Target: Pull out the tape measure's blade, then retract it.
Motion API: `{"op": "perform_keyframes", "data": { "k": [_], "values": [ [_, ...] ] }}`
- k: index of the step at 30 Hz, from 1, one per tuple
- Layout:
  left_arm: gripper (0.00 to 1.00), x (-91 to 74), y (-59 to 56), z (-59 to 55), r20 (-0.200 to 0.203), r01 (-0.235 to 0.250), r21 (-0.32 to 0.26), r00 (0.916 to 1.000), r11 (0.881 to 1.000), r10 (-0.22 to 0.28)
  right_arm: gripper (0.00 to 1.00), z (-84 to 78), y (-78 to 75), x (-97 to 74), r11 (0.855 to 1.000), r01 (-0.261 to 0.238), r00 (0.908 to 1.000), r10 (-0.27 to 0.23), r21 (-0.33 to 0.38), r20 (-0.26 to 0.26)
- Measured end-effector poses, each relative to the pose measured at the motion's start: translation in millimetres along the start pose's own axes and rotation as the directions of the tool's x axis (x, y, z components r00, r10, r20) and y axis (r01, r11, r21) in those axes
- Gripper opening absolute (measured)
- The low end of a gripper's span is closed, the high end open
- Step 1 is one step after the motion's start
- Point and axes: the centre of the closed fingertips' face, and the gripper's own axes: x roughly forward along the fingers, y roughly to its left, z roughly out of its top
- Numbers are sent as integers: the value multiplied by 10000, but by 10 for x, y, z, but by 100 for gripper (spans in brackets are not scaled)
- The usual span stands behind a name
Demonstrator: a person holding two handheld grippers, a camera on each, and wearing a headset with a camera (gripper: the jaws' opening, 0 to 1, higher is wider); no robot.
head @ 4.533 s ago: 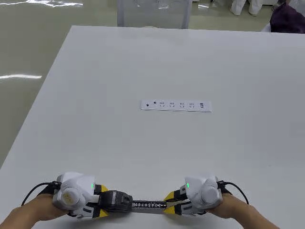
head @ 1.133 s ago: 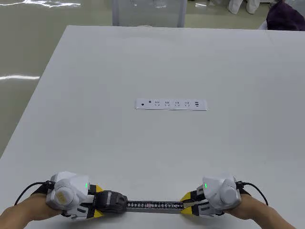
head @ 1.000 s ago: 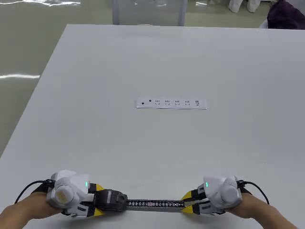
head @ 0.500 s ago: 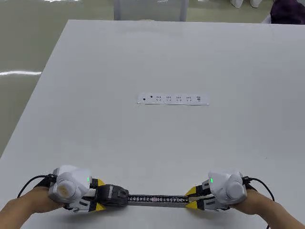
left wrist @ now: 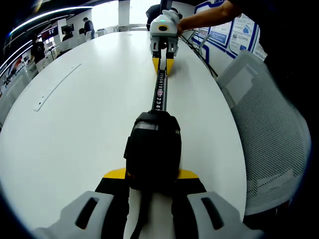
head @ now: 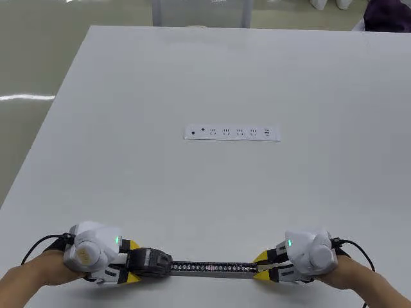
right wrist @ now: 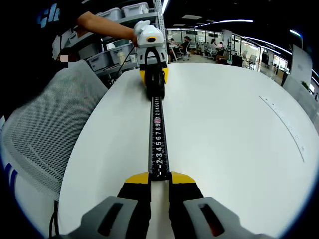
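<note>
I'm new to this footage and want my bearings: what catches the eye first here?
The blade is drawn out straight along the near edge of the white table, between two grippers. The left gripper clamps the black case, and the right gripper pinches the blade's end. A white socket strip lies mid-table.

Lighting and picture quality: bright, even, indoor overhead light.
Head view sharp; white table [head: 192, 77] with faint soft shadows; glare streak on floor [head: 26, 97]. Gripper views fisheye-bent at edges; blade [right wrist: 158, 144] numerals crisp, far background soft; ceiling strip lights [right wrist: 239, 21] glaring.
</note>
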Motion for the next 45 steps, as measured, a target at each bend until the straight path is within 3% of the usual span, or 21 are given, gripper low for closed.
{"op": "perform_keyframes", "data": {
  "k": [45],
  "values": [
    [29, 6, -3, 2, -115, 23, -2, 9999, 10000, -23, 10, -219, -10, -243, 9996, 233, 9992, -227, 165, -343]
  ]
}}
